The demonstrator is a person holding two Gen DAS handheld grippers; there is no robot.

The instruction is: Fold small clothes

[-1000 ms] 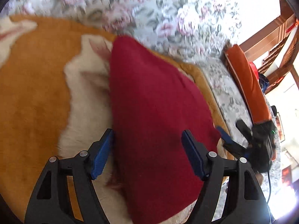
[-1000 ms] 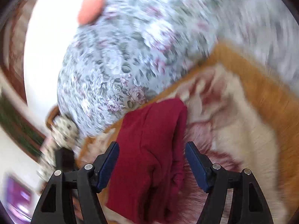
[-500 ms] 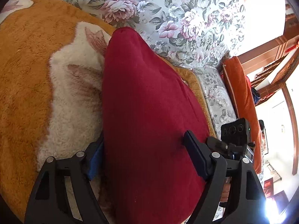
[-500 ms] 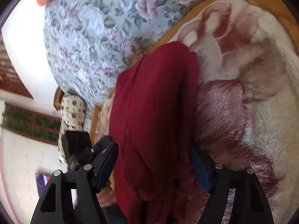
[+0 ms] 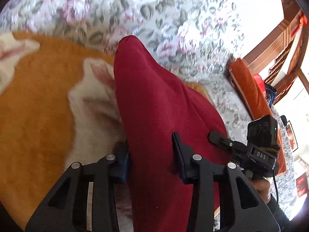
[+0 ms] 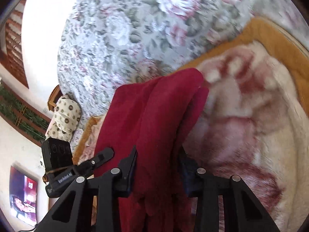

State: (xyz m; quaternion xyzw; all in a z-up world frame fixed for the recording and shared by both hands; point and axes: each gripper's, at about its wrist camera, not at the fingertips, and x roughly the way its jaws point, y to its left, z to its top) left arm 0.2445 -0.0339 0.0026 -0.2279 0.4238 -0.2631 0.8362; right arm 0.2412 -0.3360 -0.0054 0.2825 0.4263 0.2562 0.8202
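A dark red garment [image 5: 154, 96] lies on an orange and white fleece blanket [image 5: 38, 106], its near part pulled up into a ridge. My left gripper [image 5: 149, 150] is closing on that near edge, with the cloth pinched between its pads. In the right wrist view the same red garment [image 6: 154, 116] hangs in folds, and my right gripper [image 6: 158, 164] is closing on a bunched part of it. Each gripper shows in the other's view: the right one [image 5: 214, 135] at the garment's right side, the left one [image 6: 104, 154] at its left side.
A floral sofa back [image 5: 154, 19] rises behind the blanket. An orange cushion [image 5: 247, 89] leans at the right end, a spotted cushion [image 6: 65, 116] at the other. A hand [image 5: 260, 189] holds the right gripper. A wooden frame and a bright window stand beyond.
Both pairs of jaws have narrowed from wide apart onto the red garment. The cloth between them has bunched and risen into a ridge. Both views have shifted and blurred.
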